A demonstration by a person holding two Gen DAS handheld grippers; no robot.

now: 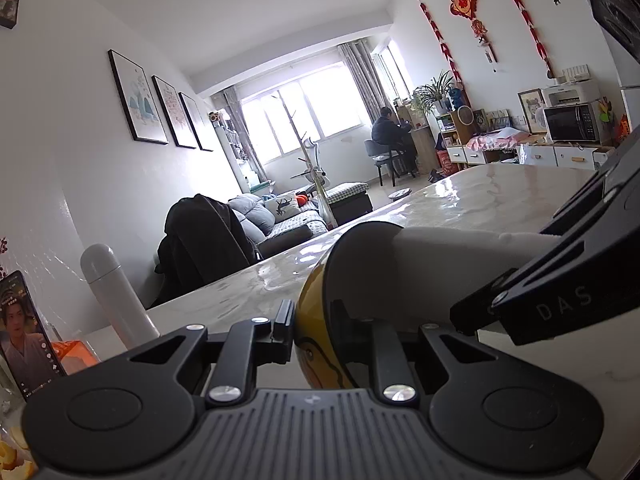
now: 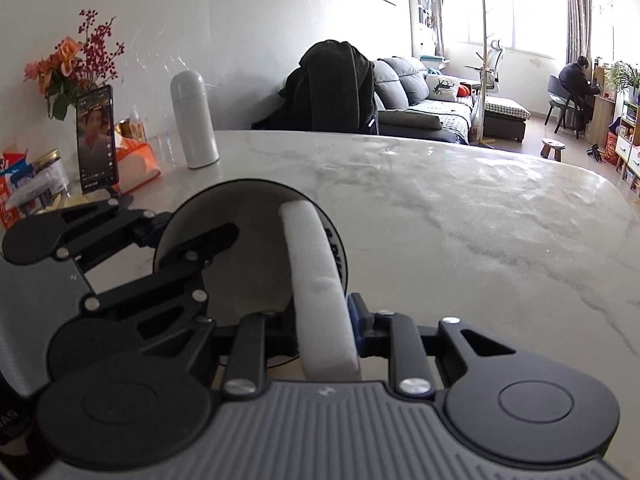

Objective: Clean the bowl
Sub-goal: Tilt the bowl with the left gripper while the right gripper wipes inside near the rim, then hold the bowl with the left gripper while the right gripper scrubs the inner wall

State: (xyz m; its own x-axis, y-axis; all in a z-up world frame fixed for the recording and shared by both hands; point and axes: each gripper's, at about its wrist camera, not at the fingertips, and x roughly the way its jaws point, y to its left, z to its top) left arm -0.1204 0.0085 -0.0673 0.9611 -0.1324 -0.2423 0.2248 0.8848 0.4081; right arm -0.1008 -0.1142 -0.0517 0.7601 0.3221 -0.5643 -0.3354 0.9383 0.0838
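Left gripper (image 1: 312, 330) is seen closed on the rim of the bowl (image 1: 320, 320), one pad outside the yellow wall, the other inside; the bowl is held tipped on its side, mouth turned toward the right gripper. Pointing only slightly below level.

Right gripper (image 2: 324, 320) is clamped on a white sponge (image 2: 320, 280), a long foam strip bent forward into the bowl's mouth and lying against the inner wall. Pitched more steeply down than the left.

Bowl is held just above the bench (image 2: 460, 220), near its near-left part. Whether its lower edge touches the marble cannot be told.

Open room: the bench surface is bare to the right and ahead, out to its curved far edge. The left edge is crowded: a white flask (image 2: 195, 120), a propped phone (image 2: 98, 140), an orange tissue pack (image 2: 136, 158), flowers (image 2: 76, 60), cartons.

View differences: the yellow outside of the bowl with a duck print is shown only by the left wrist view, along with the right gripper's linkage entering from the right. The bowl's pale interior and the sponge's contact are shown by the right wrist view.
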